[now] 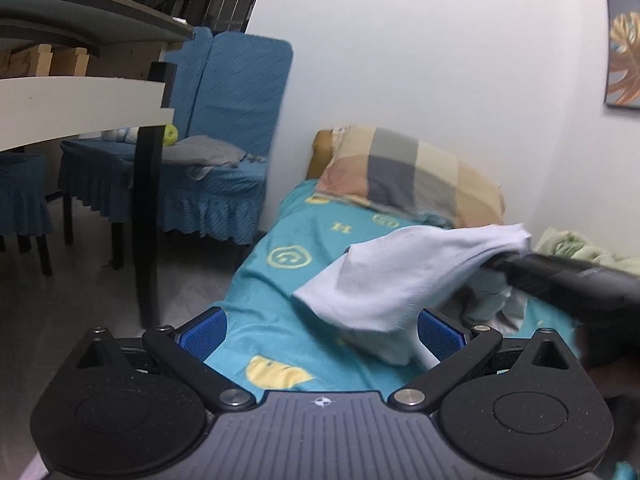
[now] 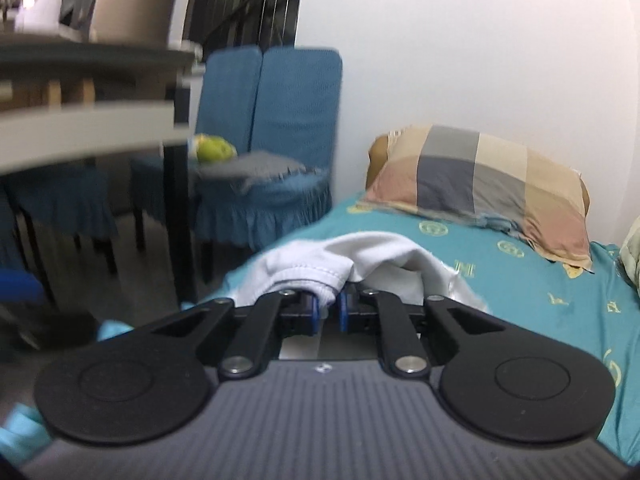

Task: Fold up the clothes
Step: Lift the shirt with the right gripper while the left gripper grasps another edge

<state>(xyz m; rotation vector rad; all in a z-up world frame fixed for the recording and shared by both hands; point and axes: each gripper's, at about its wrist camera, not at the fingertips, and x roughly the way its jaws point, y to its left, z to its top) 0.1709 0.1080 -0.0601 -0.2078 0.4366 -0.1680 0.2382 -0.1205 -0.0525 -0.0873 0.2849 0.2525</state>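
A white garment (image 1: 384, 280) hangs lifted over the teal bed sheet (image 1: 288, 280). In the left wrist view my right gripper (image 1: 498, 263) comes in from the right, and the cloth bunches at its tip. My left gripper (image 1: 322, 332) is open, its blue pads (image 1: 204, 332) wide apart. The garment's lower edge droops near the right pad, and nothing is pinched. In the right wrist view my right gripper (image 2: 328, 306) has its blue pads (image 2: 312, 308) close together on a stitched hem of the white garment (image 2: 360, 260), which drapes ahead of it.
A checked pillow (image 1: 412, 176) lies at the head of the bed against the white wall. Left of the bed stand blue-covered chairs (image 1: 224, 152) and a table with a black leg (image 1: 148, 216). A green-patterned blanket (image 1: 576, 246) lies at the right.
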